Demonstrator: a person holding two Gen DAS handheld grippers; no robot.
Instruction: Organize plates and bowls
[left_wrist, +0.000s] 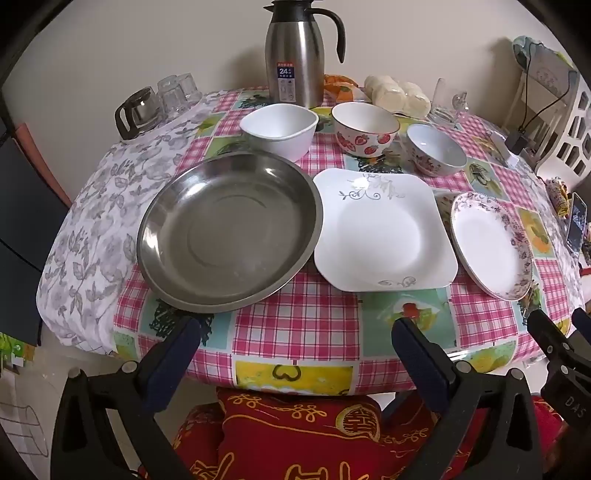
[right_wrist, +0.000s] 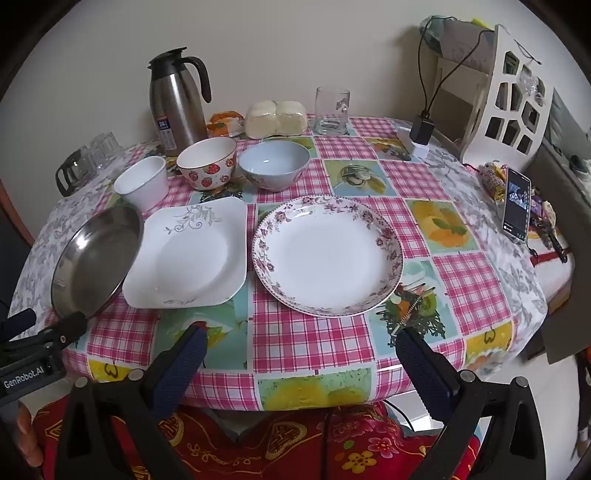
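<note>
on the table (right_wrist: 295, 332) — three plates (right_wrist: 327, 254), three bowls (right_wrist: 273, 164).

Round table (right_wrist: 303, 347) in checked cloth, square plate (right_wrist: 192, 254) centre, steel dish (right_wrist: 92, 262) left, floral plate (right_wrist: 328, 254) right, three bowls (right_wrist: 207, 162) behind

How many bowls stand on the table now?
3, in a row behind the plates: the plain white bowl on the left, the strawberry bowl in the middle, the pale blue bowl on the right. No other is visible.
</note>
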